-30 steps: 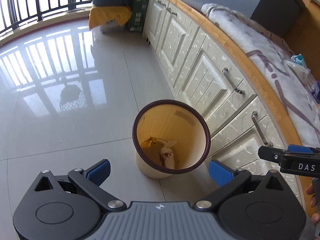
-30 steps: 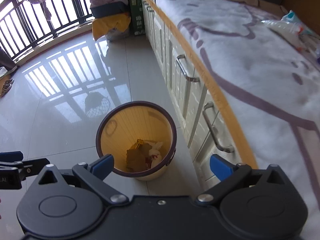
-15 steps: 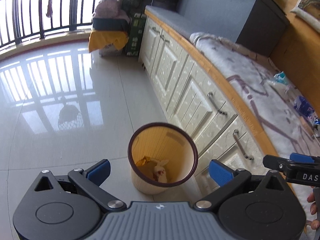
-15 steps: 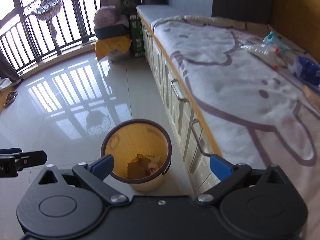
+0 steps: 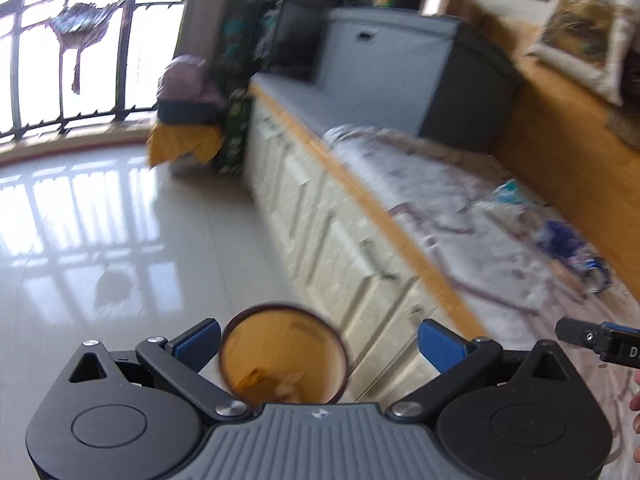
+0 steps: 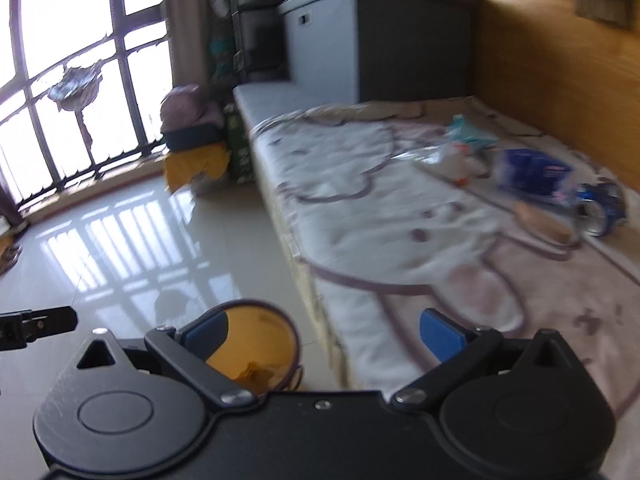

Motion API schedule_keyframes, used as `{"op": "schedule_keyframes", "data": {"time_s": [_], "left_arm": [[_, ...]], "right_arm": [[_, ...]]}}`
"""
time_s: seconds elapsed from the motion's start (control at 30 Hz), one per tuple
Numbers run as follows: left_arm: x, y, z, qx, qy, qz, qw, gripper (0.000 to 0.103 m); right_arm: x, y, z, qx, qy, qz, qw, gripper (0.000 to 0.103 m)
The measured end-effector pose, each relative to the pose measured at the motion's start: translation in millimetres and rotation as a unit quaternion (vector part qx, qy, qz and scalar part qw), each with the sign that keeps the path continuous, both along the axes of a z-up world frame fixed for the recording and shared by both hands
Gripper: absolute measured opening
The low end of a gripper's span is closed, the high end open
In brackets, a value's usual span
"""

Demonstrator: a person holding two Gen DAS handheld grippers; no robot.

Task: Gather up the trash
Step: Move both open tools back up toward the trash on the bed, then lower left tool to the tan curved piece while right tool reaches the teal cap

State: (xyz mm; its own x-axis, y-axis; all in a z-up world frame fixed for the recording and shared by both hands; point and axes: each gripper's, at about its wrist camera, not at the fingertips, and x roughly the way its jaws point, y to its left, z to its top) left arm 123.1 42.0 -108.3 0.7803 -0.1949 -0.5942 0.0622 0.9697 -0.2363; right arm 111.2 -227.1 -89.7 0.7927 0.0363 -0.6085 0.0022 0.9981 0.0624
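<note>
Left wrist view: badly motion-blurred. Trash bin [image 5: 282,354] half hidden behind left gripper [image 5: 318,340]; only dark rim, orange-lit inside and some crumpled paper scraps [image 5: 272,382] visible, standing on the tile floor [image 5: 100,240] just beside the cream drawer cabinets [image 5: 340,248]. Blurry litter far off on the patterned blanket [image 5: 420,168]: blue wrapper [image 5: 560,236], blue can [image 5: 596,274]. Jaws spread wide, nothing between the blue pads. Tip of right gripper [image 5: 600,338] cut off at the edge.

Right wrist view: also smeared. Bin [image 6: 260,344] partly covered by right gripper [image 6: 324,330], low on the floor beside the bench. Clearer litter on the blanket: teal packet [image 6: 470,130], clear plastic bag [image 6: 436,158], blue wrapper [image 6: 532,170], tan scrap [image 6: 540,218], can [image 6: 602,206]. Jaws wide apart, empty.
</note>
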Motion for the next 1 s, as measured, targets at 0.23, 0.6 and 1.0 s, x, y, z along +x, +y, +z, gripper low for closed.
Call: {"op": "schedule_keyframes", "data": {"time_s": [0.23,0.6,1.0], "left_arm": [[-0.1,-58.2,6.8,-0.012,-0.041,-0.061,0.9972,0.103],[12.6,-147.3,2.8,-0.003,-0.050,-0.140,0.9889,0.103],[42.1,-235.9,-5.9,0.017,-0.044,-0.206,0.9775,0.103]], "right_arm": [[-25.9,-67.5,-2.9,0.000,-0.022,-0.083,0.996,0.103],[-62.2,-165.7,-18.0,0.007,-0.036,-0.208,0.977,0.103],[-79.4,-231.7,-45.6,0.006,-0.031,-0.278,0.960,0.103]]}}
